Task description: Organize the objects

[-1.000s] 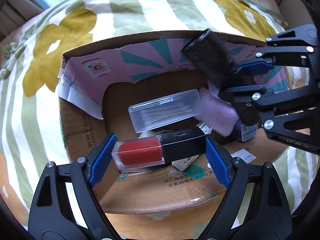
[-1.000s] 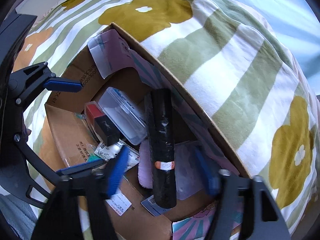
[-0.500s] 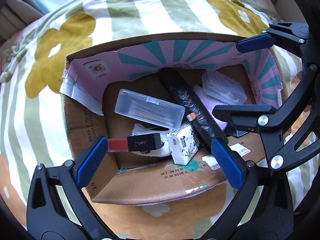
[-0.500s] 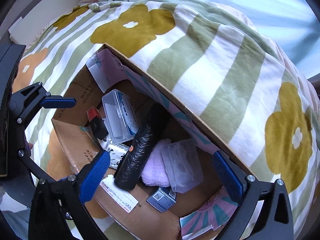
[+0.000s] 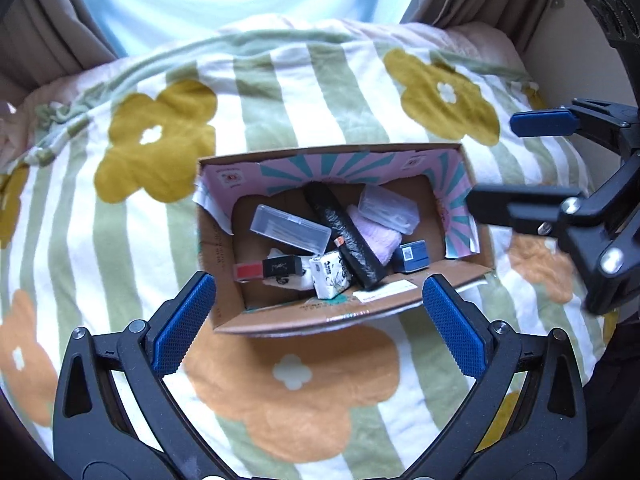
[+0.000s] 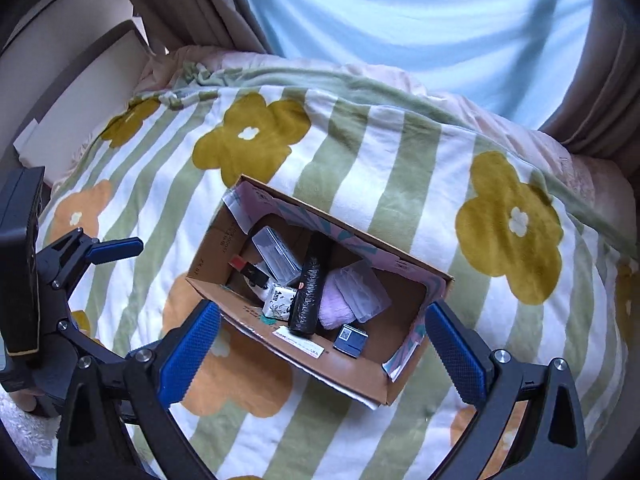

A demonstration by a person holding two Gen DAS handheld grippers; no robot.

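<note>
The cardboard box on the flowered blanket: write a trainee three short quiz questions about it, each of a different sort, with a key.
1. True or false: the left gripper holds the red lip-gloss tube with the black cap.
2. Which lies between the clear rectangular plastic case and the fluffy pink cloth? A) the black plastic-wrapped roll B) the small dark blue box C) the white printed tissue packet
3. Fill in: the open cardboard box sits on a striped ____ with flowers.

Key: 1 false; 2 A; 3 blanket.
</note>
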